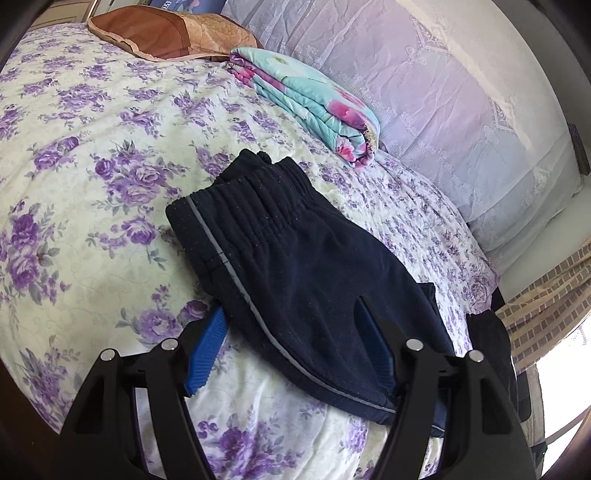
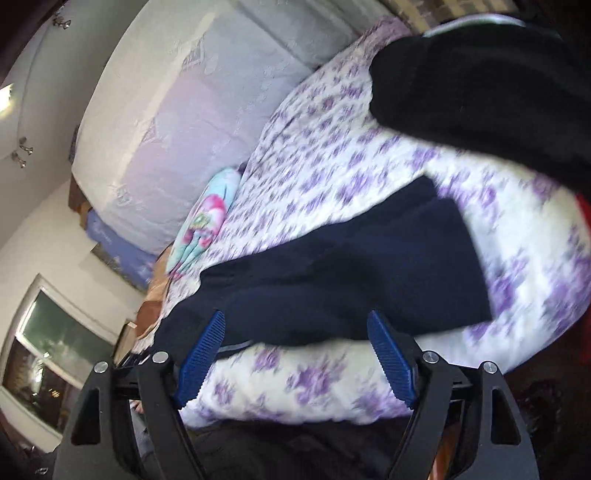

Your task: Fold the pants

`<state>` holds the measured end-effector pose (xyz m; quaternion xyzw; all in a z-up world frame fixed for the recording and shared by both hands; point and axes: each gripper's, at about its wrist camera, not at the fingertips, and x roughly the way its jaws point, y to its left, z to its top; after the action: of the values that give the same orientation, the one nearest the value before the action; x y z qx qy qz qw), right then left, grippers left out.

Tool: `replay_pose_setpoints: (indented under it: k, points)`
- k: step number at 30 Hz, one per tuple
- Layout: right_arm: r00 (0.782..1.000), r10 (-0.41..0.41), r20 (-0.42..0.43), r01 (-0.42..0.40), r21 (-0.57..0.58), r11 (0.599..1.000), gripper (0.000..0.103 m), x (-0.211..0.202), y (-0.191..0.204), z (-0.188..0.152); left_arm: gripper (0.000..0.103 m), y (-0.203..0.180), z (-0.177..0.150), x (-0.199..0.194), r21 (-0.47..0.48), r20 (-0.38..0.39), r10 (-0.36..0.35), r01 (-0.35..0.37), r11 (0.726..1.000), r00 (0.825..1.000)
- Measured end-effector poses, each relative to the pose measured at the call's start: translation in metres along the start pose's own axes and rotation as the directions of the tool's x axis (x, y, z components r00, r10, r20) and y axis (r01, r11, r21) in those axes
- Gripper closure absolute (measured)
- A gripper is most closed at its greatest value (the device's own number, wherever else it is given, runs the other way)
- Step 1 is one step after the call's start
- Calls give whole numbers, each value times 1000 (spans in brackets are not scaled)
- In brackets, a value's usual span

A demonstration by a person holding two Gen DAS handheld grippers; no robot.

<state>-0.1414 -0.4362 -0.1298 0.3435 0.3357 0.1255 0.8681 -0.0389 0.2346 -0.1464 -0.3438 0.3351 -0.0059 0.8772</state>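
Observation:
Dark navy pants [image 1: 295, 266] with a grey side stripe lie folded on the floral bedspread, waistband at the far end. My left gripper [image 1: 291, 321] is open, its blue pads [image 1: 205, 354] straddling the near edge of the pants, one pad tucked at the fabric's left edge and the other over the cloth. In the right wrist view the pants [image 2: 351, 266] lie across the bed, blurred by motion. My right gripper [image 2: 295, 332] is open and empty, its blue fingers [image 2: 391, 358] just at the near edge of the pants.
A white bedspread with purple flowers [image 1: 92, 184] covers the bed. A folded turquoise and pink blanket [image 1: 314, 99] and a brown pillow [image 1: 166, 33] lie at the far side, against a lilac lace-covered headboard [image 1: 443, 92]. A dark sleeve [image 2: 480, 92] hangs in the right wrist view.

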Motion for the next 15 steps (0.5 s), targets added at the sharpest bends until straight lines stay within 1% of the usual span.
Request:
replay_pose_setpoints:
  k: [2, 3, 5, 6, 8, 11, 12, 13, 14, 15]
  points:
    - [998, 13, -54, -14, -11, 1000, 23, 9, 2, -9, 36, 1, -1, 1, -7, -1, -3, 3, 1000, 1000]
    - [997, 8, -70, -10, -28, 1000, 23, 13, 4, -12, 36, 1, -1, 2, -6, -3, -5, 5, 1000, 1000]
    - [997, -41, -72, 37, -54, 998, 23, 20, 7, -13, 36, 0, -3, 3, 1, -7, 1, -1, 1000, 1000]
    - [997, -60, -48, 57, -70, 996, 23, 22, 9, -10, 36, -2, -4, 2, 7, -5, 4, -4, 1000, 1000]
    - [995, -92, 29, 95, -109, 990, 23, 23, 12, 4, 36, -5, -4, -1, 24, 6, 10, -10, 1000, 1000]
    - [983, -78, 164, 94, -90, 991, 24, 20, 15, 38, 36, -10, 2, -3, 31, 19, 7, -8, 999, 1000]
    - [976, -73, 204, 97, -112, 989, 23, 20, 20, 50, 36, -12, 5, -4, 29, 24, -1, 1, 1000, 1000]
    - [970, -88, 229, 125, -149, 981, 23, 22, 25, 61, 36, -13, 10, -4, 25, 30, -15, 14, 1000, 999]
    - [964, -117, 238, 159, -163, 974, 23, 26, 26, 68, 36, -15, 13, -5, 23, 34, -24, 24, 999, 999]
    - [956, -164, 243, 208, -170, 963, 23, 30, 29, 75, 36, -17, 17, -5, 23, 38, -33, 32, 999, 999]
